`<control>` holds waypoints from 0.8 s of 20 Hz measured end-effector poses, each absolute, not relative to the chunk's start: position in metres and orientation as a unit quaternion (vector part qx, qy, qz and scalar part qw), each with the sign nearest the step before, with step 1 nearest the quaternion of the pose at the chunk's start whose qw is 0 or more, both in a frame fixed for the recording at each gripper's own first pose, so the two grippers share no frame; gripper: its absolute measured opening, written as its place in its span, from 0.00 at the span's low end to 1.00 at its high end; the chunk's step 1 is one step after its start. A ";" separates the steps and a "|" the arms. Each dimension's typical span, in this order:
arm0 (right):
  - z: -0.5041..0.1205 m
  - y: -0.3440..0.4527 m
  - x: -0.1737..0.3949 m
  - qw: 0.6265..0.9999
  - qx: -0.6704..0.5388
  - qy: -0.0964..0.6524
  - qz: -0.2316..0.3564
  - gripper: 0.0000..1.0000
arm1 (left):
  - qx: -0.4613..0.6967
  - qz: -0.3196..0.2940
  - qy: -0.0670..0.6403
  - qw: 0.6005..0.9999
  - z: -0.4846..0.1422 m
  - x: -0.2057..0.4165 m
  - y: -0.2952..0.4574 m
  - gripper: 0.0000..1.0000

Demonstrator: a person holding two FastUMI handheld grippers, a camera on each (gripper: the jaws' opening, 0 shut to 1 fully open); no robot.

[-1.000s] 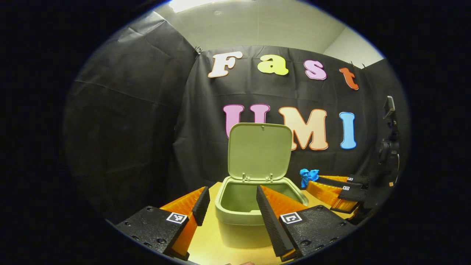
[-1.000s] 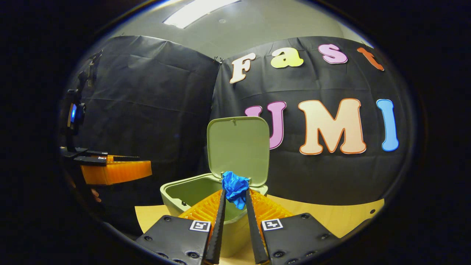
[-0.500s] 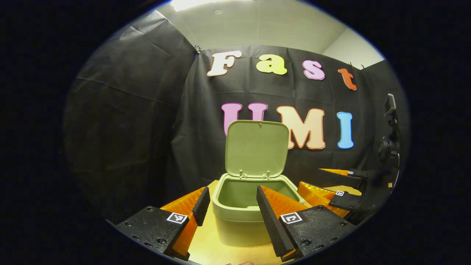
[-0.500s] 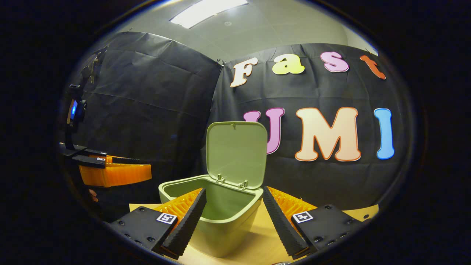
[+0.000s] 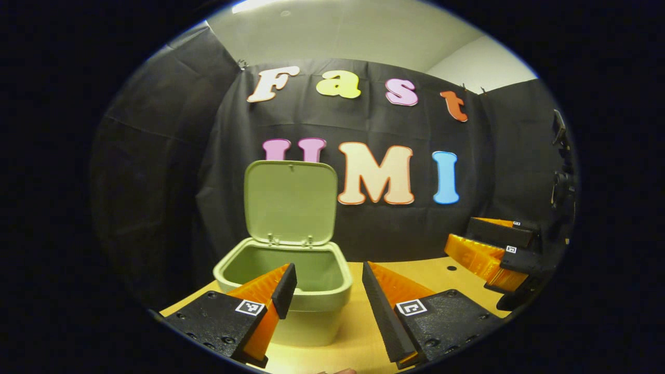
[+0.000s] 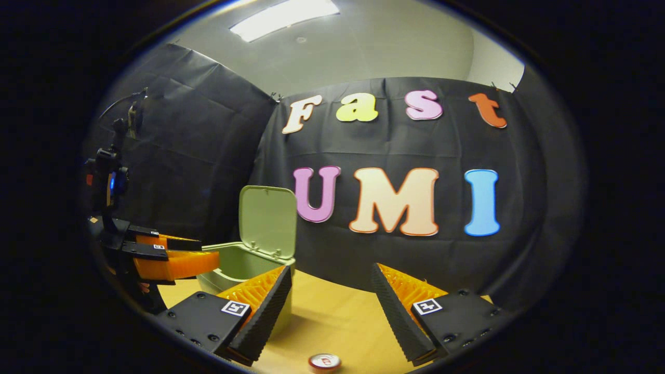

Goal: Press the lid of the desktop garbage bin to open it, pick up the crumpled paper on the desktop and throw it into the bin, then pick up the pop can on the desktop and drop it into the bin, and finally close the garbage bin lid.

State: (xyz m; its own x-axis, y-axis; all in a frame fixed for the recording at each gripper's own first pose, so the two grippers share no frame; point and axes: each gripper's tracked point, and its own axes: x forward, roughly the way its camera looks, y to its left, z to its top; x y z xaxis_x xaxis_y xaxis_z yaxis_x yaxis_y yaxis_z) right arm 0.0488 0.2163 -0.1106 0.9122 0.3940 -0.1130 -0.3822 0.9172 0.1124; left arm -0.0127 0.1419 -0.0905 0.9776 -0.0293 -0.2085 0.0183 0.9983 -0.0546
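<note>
**Two items, one binned: paper gone, can next**

Both grippers spread wide, empty. Right gripper [image 6: 329, 301], clamped a second ago on the blue crumpled paper over the garbage bin [image 5: 283, 283], now parted and swung away toward the open desktop [image 6: 332, 317]; paper no longer visible, presumably inside the bin. Lid [image 5: 290, 201] upright, bin open toward the desktop's left edge. Pop can [image 6: 324, 361] standing at the near edge, just ahead of the right gripper. Left gripper [image 5: 328, 291] idle beside the bin. Next, probably: descend on the can.
</note>
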 end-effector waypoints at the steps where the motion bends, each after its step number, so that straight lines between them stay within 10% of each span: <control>1: -0.112 0.195 0.047 0.980 0.040 0.073 0.183 0.96 | -0.026 -0.025 0.106 0.994 -0.094 -0.010 0.126 0.74; 16: -0.150 -0.040 -0.026 0.986 0.001 0.164 0.004 0.98 | -0.038 -0.121 0.242 0.962 -0.243 -0.003 -0.021 0.77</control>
